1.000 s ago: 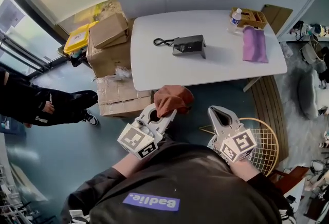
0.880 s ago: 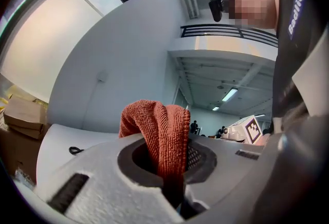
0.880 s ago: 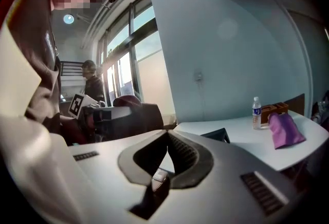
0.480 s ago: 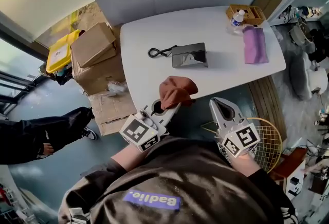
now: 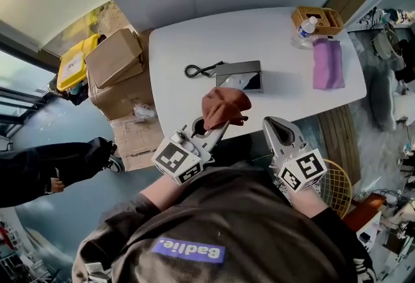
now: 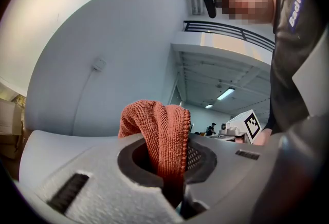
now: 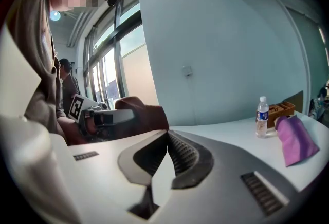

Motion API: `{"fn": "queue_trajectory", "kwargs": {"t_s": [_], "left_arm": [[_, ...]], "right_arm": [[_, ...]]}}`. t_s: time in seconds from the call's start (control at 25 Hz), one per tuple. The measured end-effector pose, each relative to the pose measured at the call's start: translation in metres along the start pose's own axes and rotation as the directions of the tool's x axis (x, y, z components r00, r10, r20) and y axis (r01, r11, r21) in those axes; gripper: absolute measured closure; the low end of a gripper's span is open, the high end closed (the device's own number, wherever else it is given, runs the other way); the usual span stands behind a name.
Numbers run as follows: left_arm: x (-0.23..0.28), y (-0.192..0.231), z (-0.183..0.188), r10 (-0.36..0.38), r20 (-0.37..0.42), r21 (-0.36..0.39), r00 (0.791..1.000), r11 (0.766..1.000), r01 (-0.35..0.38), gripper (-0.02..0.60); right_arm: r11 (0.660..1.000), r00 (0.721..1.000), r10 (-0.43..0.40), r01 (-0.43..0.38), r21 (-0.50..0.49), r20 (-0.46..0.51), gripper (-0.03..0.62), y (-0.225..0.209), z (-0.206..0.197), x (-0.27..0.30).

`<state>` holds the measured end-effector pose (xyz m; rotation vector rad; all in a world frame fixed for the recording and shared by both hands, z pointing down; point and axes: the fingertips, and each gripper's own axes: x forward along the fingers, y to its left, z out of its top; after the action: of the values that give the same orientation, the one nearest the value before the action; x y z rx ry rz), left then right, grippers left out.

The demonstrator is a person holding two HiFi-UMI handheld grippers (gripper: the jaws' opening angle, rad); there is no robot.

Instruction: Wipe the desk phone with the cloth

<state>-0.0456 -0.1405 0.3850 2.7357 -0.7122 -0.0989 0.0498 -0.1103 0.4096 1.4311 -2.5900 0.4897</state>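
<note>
The dark grey desk phone (image 5: 238, 76) lies near the middle of the white table (image 5: 279, 103), its coiled cord (image 5: 194, 70) trailing left. My left gripper (image 5: 209, 127) is shut on a rust-orange cloth (image 5: 224, 106), which bunches above the jaws at the table's near edge, just short of the phone. In the left gripper view the cloth (image 6: 160, 135) hangs pinched between the jaws. My right gripper (image 5: 277, 127) is held below the table's edge, to the right of the left one. Its jaws meet at the tips (image 7: 165, 133) with nothing between them.
A purple cloth (image 5: 327, 62), a water bottle (image 5: 306, 28) and a wooden box (image 5: 318, 19) sit at the table's far right. Cardboard boxes (image 5: 117, 58) and a yellow bin (image 5: 71, 64) stand left of the table. A person (image 5: 58, 165) crouches at the left. A wire basket (image 5: 337, 184) is on the floor at the right.
My left gripper has carried the cloth forward, from below the table's edge up to it and nearer the phone. The right gripper has kept its place beside it.
</note>
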Motion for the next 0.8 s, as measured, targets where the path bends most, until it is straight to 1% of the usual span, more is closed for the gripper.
{"fn": "queue_trajectory", "kwargs": {"t_s": [0.2,0.4,0.64,0.8], "left_arm": [[0.040,0.013,-0.014,0.058,-0.030,-0.007,0.998,0.998,-0.058,0.549],[0.087,0.039,-0.048,0.130,-0.087,-0.024,0.988,0.991,-0.133,0.549],[0.128,0.073,-0.104,0.196,-0.150,-0.098,0.969,0.972,-0.212,0.549],[0.144,0.091,-0.136,0.206,-0.185,-0.127,0.961,0.964,-0.232,0.549]], "right_arm": [[0.996,0.996,0.086,-0.086,-0.009,-0.002,0.568,-0.042,0.012,0.023],[0.988,0.987,0.154,-0.154,0.003,-0.044,0.568,-0.087,0.008,0.037],[0.984,0.977,0.178,-0.177,0.022,-0.120,0.568,-0.126,-0.013,0.040],[0.986,0.974,0.165,-0.162,0.029,-0.155,0.568,-0.140,-0.028,0.041]]}}
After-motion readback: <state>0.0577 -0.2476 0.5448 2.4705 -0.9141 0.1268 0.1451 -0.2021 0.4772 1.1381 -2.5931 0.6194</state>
